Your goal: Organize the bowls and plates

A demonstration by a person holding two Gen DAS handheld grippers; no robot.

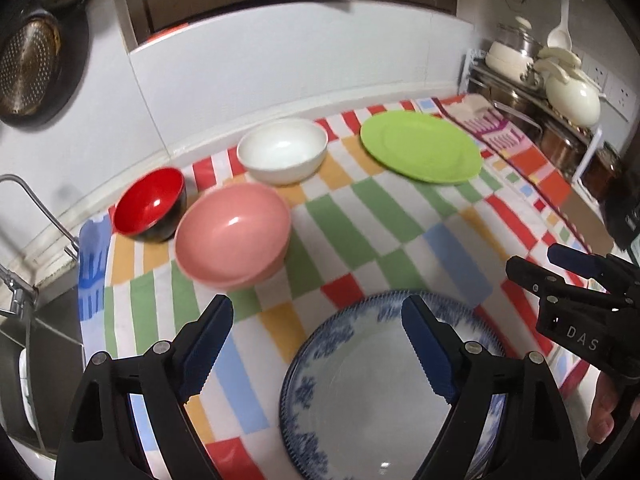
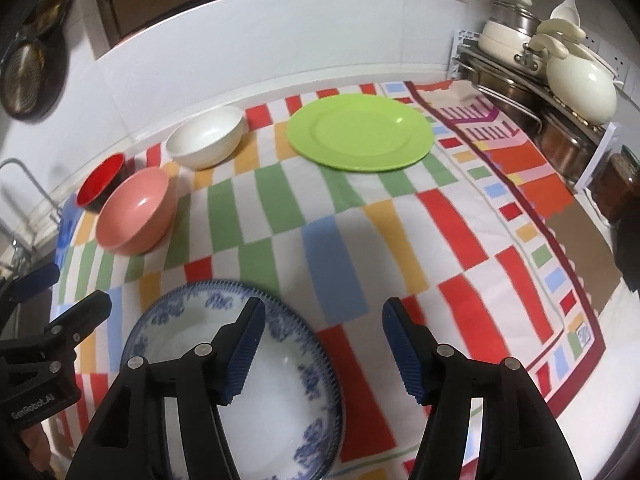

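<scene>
A blue-and-white plate (image 1: 360,396) (image 2: 276,396) lies at the near edge of the checked cloth. A pink bowl (image 1: 234,234) (image 2: 136,210), a red-and-black bowl (image 1: 150,204) (image 2: 100,182) and a white bowl (image 1: 282,150) (image 2: 206,136) stand at the far left. A green plate (image 1: 420,146) (image 2: 360,132) lies at the back. My left gripper (image 1: 318,344) is open and empty, above the blue plate's left part; it also shows in the right wrist view (image 2: 56,292). My right gripper (image 2: 324,346) is open and empty, over the blue plate's right rim; it also shows in the left wrist view (image 1: 536,264).
A rack (image 1: 560,112) (image 2: 560,92) with pots and a cream kettle (image 2: 580,84) stands at the back right. A sink with a tap (image 1: 36,208) is to the left. Pans (image 1: 28,68) hang on the left wall. The cloth (image 2: 440,220) covers the counter.
</scene>
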